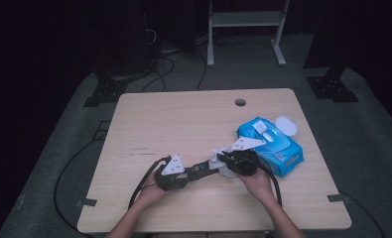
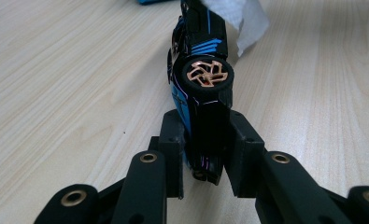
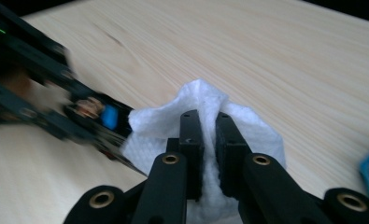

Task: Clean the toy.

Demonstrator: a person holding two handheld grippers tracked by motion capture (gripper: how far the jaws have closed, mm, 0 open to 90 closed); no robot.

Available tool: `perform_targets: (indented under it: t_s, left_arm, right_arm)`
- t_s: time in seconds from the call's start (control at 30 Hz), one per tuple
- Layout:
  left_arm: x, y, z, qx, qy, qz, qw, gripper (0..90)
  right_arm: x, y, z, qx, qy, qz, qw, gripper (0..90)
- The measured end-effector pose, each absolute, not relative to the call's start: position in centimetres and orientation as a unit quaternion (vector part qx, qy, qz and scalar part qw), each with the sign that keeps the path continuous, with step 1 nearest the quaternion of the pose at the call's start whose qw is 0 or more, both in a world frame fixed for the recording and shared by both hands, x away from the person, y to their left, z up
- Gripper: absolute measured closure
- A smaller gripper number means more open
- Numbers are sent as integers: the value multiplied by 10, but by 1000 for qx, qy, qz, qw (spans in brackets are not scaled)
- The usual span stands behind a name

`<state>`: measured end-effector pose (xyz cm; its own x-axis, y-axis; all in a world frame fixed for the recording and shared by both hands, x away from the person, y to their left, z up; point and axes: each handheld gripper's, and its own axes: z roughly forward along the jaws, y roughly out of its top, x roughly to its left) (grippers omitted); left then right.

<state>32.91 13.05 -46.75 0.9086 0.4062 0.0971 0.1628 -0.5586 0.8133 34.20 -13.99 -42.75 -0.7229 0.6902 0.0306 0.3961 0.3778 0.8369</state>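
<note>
1. Left gripper [image 2: 204, 154]: jaws clamp the rear of a black-and-blue toy car [image 2: 201, 70], which extends straight ahead of them, copper-spoked wheel [image 2: 206, 74] facing up.
2. Right gripper [image 3: 209, 154]: jaws pinch a white wet wipe [image 3: 205, 116], pressed against the car's far end.
3. Blue wet-wipe pack [image 1: 273, 144]: lid open, just beyond the right gripper on the wooden table [image 1: 183, 124].

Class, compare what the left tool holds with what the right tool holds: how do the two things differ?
The toy car is black with blue stripes; the wipe is plain white. The toy car is rigid with a copper-spoked wheel; the wipe is soft and crumpled. Shared: each is clamped between black jaws above the wooden table.
</note>
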Motion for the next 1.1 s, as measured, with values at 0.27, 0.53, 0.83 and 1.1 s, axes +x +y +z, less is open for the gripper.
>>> perform_targets:
  t_s: [0.27,0.53,0.83,1.1]
  left_arm:
    - [330,129,-468,873,162,133,441,709]
    - [329,130,-468,873,162,134,441,710]
    - [331,130,-462,867,171,131,449,652]
    - [327,123,-457,884,157,143,417,558]
  right_arm:
    - [340,-140,-425,339,807,455,161,831]
    - [342,-144,-427,342,810,443,174,831]
    - [345,-149,-431,360,797,455,167,832]
    - [337,-131,-432,340,804,467,142,832]
